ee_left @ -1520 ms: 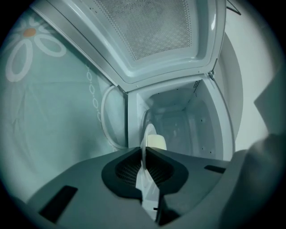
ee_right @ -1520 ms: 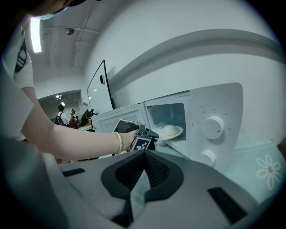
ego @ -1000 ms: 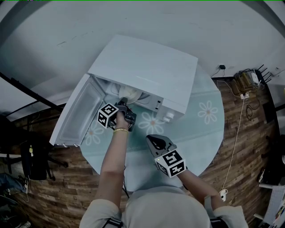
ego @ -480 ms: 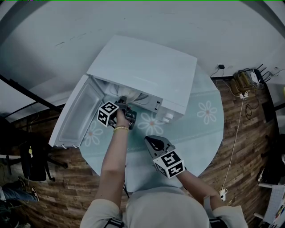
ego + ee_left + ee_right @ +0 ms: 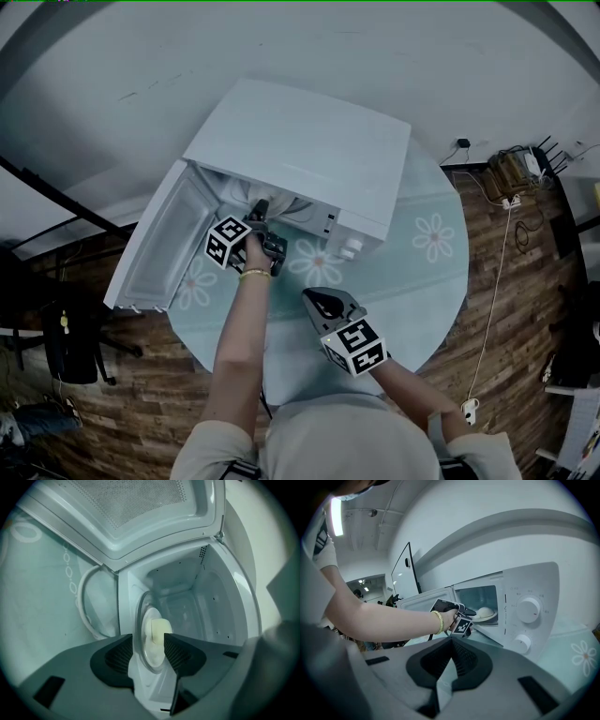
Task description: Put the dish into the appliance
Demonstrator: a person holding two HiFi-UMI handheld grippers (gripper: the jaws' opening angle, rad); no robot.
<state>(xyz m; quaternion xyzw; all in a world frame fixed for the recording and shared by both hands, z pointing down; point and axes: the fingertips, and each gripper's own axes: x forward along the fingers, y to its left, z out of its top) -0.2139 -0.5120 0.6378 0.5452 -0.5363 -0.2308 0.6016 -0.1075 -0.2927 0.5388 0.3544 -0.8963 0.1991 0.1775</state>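
Now the left gripper (image 5: 149,645) jaws are opening around the dish (image 5: 151,638) rim inside the microwave (image 5: 300,150); the right gripper (image 5: 449,665) is closed, empty. Withdrawing crookedly could catch the rim and drag the dish out

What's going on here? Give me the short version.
A person is working two handheld grippers at a white microwave on a round table, with the microwave's door swung open. The left gripper is at the mouth of the cavity, where a plate carrying a pale lump of food lies inside. Its jaws are opening, with the plate's rim between them. The right gripper hangs shut and empty over the table, short of the microwave.
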